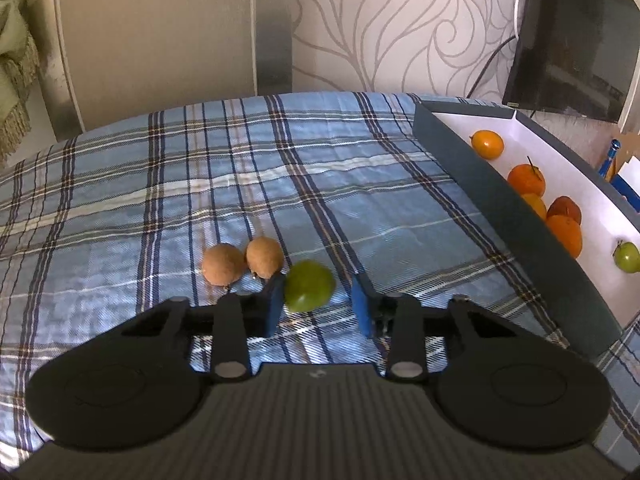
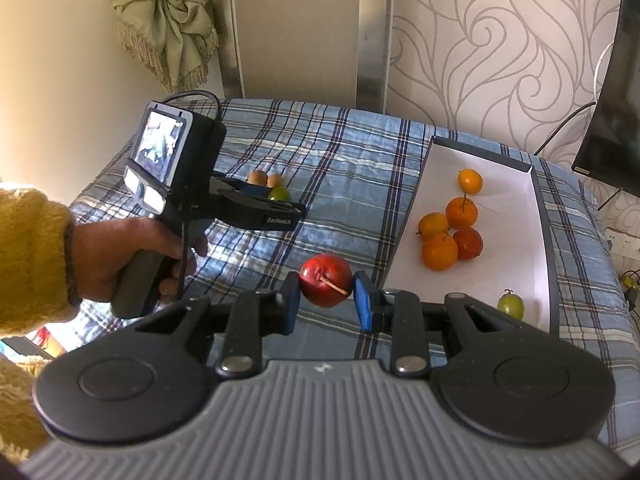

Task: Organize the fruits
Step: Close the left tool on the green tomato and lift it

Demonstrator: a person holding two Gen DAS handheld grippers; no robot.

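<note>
- On the blue plaid cloth (image 1: 168, 184), two brown fruits (image 1: 242, 262) lie side by side, seen at 11 o'clock from the left gripper (image 1: 318, 300).
- A green fruit (image 1: 309, 286) sits between the left jaws, which are spread; the left pad touches it, the right pad stands apart.
- At 2 o'clock in the left view, a white tray (image 1: 560, 184) with dark walls holds orange fruits (image 1: 526, 179) and a small green fruit (image 1: 627, 257).
- A red apple (image 2: 326, 286) is gripped by the right gripper (image 2: 327, 300), stem toward the camera, above the cloth just beside the tray's near left edge.
- The left hand (image 2: 120, 260), in a yellow sleeve, is seen at 9 o'clock from the right gripper.
</note>
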